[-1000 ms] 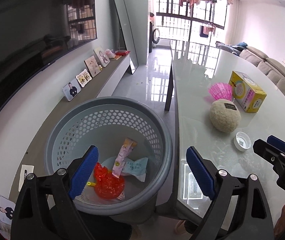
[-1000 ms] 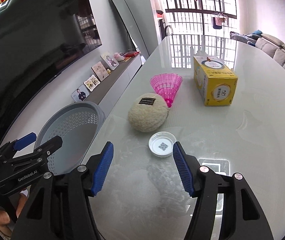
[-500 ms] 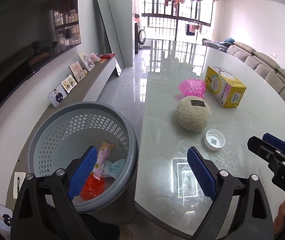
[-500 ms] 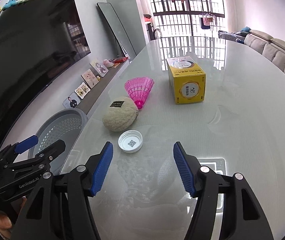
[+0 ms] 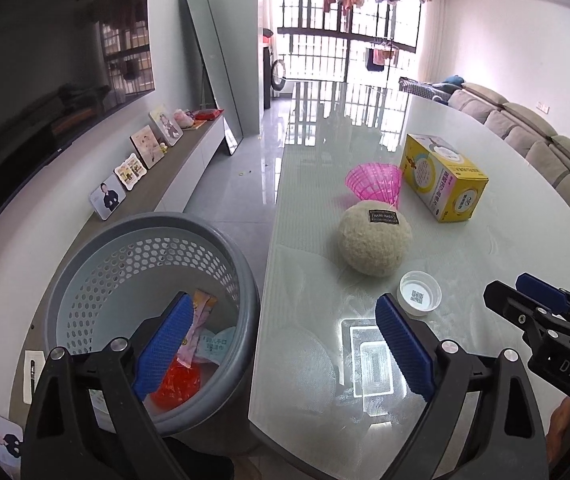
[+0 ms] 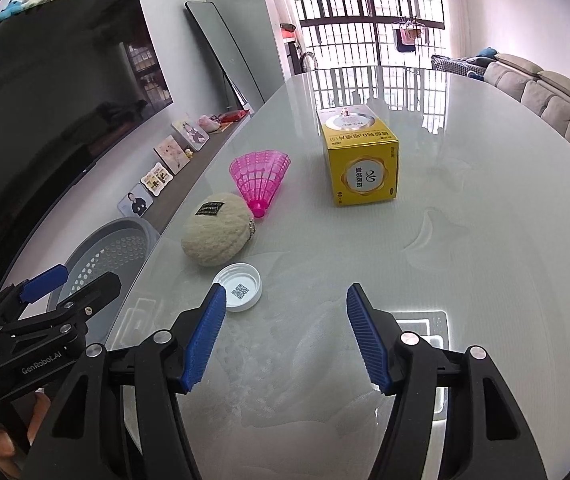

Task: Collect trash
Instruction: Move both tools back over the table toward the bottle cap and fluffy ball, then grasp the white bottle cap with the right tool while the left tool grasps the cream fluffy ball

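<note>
A grey perforated trash basket (image 5: 85, 256) stands on the floor at the table's left edge and holds a red wrapper (image 5: 177, 384), a pink sachet and a blue packet. It also shows in the right wrist view (image 6: 133, 228). On the table lie a white bottle cap (image 5: 420, 293) (image 6: 239, 286), a cream fluffy ball (image 5: 375, 240) (image 6: 217, 234), a pink shuttlecock (image 5: 373, 182) (image 6: 261, 178) and a yellow box (image 5: 443, 178) (image 6: 359, 160). My left gripper (image 5: 281, 344) is open and empty, over the gap between basket and table. My right gripper (image 6: 285, 336) is open and empty, just right of the cap.
The glossy white table (image 6: 465, 240) runs far ahead. A low TV shelf with photo frames (image 5: 137, 168) and a leaning mirror (image 5: 213, 80) line the left wall. A grey sofa (image 5: 545, 148) stands at the right.
My left gripper has swung right from over the basket toward the table edge. My right gripper has shifted right, so the cap now lies by its left finger.
</note>
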